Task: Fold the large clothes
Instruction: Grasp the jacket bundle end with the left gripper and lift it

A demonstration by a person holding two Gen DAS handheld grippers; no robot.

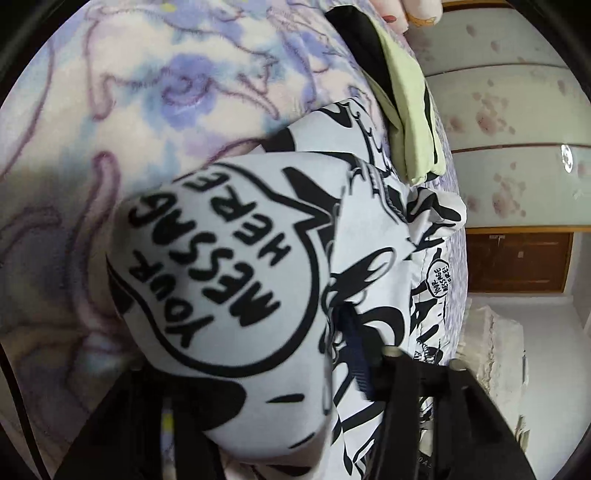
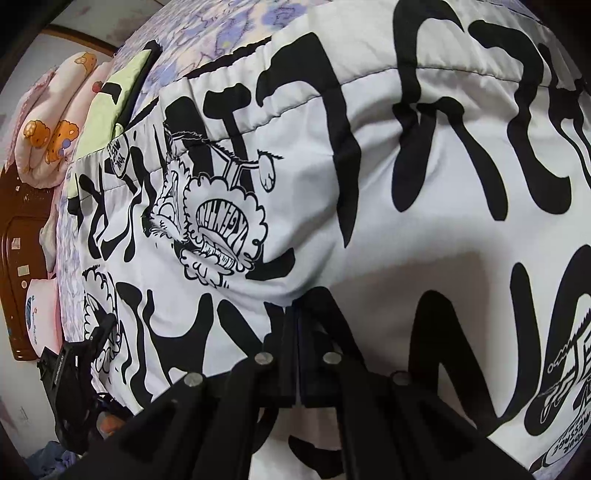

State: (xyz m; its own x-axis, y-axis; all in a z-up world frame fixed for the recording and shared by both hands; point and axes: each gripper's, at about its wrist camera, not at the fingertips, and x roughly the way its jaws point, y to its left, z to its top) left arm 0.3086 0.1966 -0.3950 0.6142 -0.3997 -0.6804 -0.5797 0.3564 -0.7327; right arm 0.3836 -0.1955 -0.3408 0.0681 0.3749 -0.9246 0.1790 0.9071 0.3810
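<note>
I am looking down my right gripper first: its two black fingers are pressing flat together with a fold of the white jacket pinched between the tips, the cloth puckering where they bite. The jacket is covered in heavy black graffiti lettering and cartoon drawings, and it is filling almost the whole right wrist view, lying spread over the floral bedspread. At the lower left of that view the left gripper is showing, its tip meeting the jacket's near edge.

Through the left wrist camera, a bulge of the same jacket, printed with a speech bubble reading "YOUR MESSAGE HERE", is billowing up right over the left gripper. One dark blue fingertip is pressing against the cloth beside the bubble; the other finger is buried under the fabric, so I cannot tell whether the claw is gripping or standing apart.

Farther out, a folded pale green garment with black panels is lying on the bedspread just past the jacket's far edge. Beyond it, pink pillows with bear prints are piling up against a dark wooden headboard. In the left view, a wardrobe with frosted floral doors is standing past the bed's edge.
</note>
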